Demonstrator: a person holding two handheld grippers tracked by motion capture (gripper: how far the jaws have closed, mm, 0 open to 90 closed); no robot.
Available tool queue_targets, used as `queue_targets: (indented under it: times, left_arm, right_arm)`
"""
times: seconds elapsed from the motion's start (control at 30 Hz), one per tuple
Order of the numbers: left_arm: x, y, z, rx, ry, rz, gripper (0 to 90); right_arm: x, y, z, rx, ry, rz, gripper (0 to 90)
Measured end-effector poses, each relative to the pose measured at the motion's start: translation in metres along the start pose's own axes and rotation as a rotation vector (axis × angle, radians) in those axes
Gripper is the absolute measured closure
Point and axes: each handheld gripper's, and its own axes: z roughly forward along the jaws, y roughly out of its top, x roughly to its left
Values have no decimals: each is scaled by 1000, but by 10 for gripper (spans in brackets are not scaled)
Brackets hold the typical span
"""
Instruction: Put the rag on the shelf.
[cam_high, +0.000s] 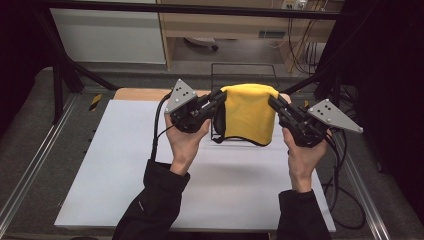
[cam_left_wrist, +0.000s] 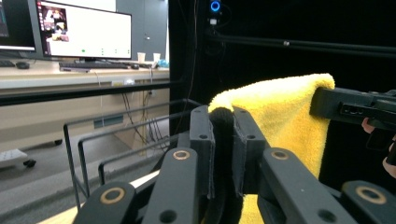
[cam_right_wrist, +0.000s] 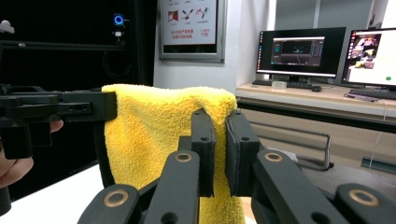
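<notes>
Hanging between both grippers, the yellow towel (cam_high: 249, 114) is pinched at its top corners by closed fingers (cam_left_wrist: 203, 140).

Rack (cam_high: 218, 131) largely behind yellow cloth (cam_high: 249, 116)

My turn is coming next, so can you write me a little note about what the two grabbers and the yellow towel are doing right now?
Left gripper: shut on the left top corner of the yellow towel.
Right gripper: shut on the right top corner.
The towel hangs doubled between them, held up above the far part of the white table, in front of a black wire rack.
Done: towel picked up and held level by both corners.
Left: probably draping it over the rack or laying it down; keep both grips until then.
</notes>
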Motion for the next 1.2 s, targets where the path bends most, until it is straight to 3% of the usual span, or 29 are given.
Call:
queue_targets:
  times: [0.67, 1.2]
  left_arm:
    - [-1, 48, 12, -82, 8, 40, 806]
    - [6, 73, 24, -135, 24, 48, 806]
  right_arm:
    - [-8, 43, 11, -82, -22, -18, 839]
    - [-14, 73, 24, -124, -37, -40, 839]
